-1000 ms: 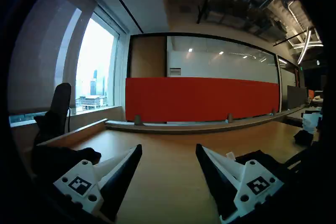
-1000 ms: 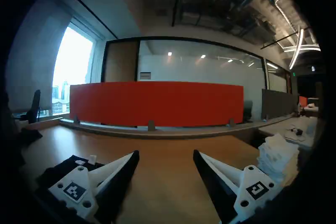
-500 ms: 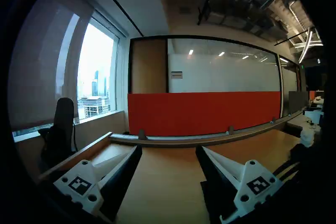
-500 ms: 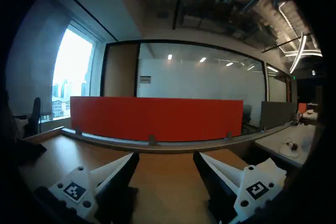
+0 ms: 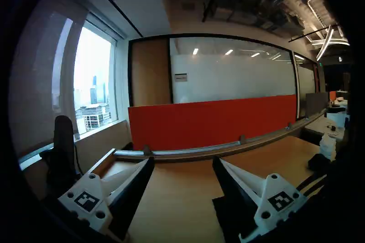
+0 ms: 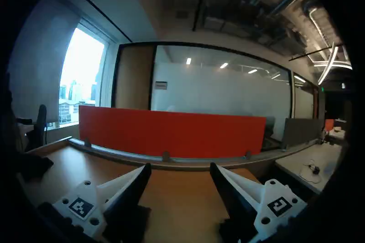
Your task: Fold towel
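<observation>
- Red partition [image 5: 210,122] dead ahead along the back edge of the wooden desk [image 5: 182,197], black chair [image 5: 61,152] off by the window, white stack [image 5: 326,145] far out to the side.
- Left gripper [image 5: 182,159] and right gripper [image 6: 180,165] both with fingers spread wide, desk wood in each gap.
- Towel [image 5: 224,211]: black, low on the desk, right beside the fingers in both views [image 6: 137,220].
- Mostly tucked behind the fingers and cut off at the bottom; folds impossible to make out.
</observation>
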`<action>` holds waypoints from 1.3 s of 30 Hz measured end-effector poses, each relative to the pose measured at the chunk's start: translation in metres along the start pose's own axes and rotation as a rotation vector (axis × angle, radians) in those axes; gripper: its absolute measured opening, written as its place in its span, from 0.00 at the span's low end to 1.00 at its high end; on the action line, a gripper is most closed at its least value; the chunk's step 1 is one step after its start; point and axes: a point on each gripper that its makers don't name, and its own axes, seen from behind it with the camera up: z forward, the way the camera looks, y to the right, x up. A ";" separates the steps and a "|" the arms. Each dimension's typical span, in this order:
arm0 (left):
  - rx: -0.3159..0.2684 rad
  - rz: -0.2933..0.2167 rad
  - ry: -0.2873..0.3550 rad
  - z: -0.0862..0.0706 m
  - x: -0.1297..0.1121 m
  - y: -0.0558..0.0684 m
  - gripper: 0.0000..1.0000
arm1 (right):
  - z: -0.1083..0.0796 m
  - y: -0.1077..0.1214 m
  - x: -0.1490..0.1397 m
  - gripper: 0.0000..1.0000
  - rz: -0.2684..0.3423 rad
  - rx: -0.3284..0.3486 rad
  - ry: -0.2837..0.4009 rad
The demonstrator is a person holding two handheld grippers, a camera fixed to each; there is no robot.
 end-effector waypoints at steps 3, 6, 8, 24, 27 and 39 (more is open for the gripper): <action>-0.047 0.015 -0.027 0.001 -0.001 0.009 0.94 | -0.002 -0.007 0.003 0.99 -0.022 0.037 -0.017; -0.099 0.029 -0.060 0.001 -0.003 0.019 0.94 | -0.004 -0.017 0.002 1.00 -0.045 0.085 -0.043; -0.140 0.036 -0.082 -0.001 -0.005 0.027 0.94 | -0.006 -0.023 0.000 1.00 -0.054 0.119 -0.064; -0.358 0.100 -0.208 -0.016 -0.039 0.070 0.94 | -0.027 -0.062 -0.038 1.00 -0.137 0.349 -0.204; -0.390 0.118 -0.232 -0.019 -0.053 0.080 0.94 | -0.032 -0.068 -0.052 1.00 -0.151 0.383 -0.239; -0.447 0.133 -0.320 -0.030 -0.106 0.103 0.94 | -0.043 -0.083 -0.102 1.00 -0.185 0.461 -0.334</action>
